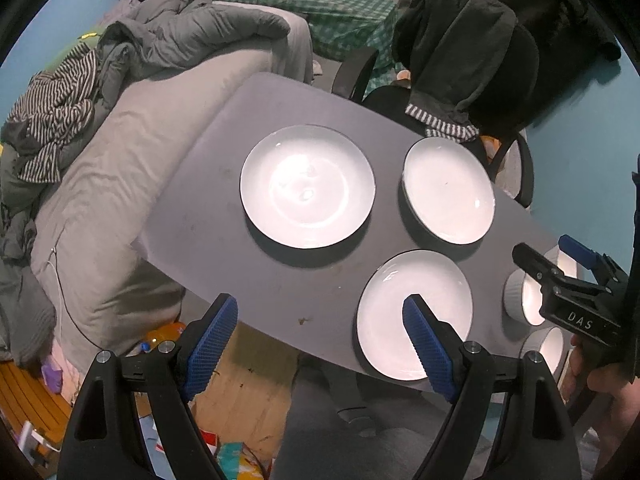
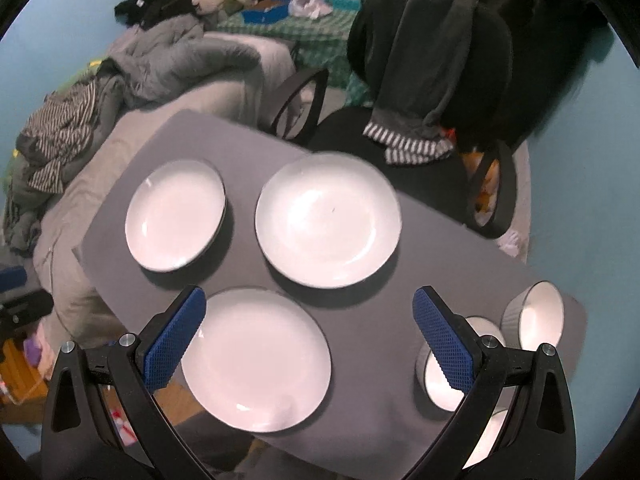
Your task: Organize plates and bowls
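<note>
Nothing gathered yet: three white plates and three small bowls lie apart on the grey table (image 2: 368, 320).

Glazed ceramic, so stiff, slippery, breakable; my guess is the thin dark-edged rim is the only hold. Taking the near plate (image 2: 256, 360) as landmark: the large plate (image 2: 328, 220) lies just beyond it, the left plate (image 2: 176, 216) beyond-left, ribbed bowls (image 2: 536, 316) well to its right. Right gripper (image 2: 312, 336) and left gripper (image 1: 320, 344) both hover empty, jaws apart.
</note>
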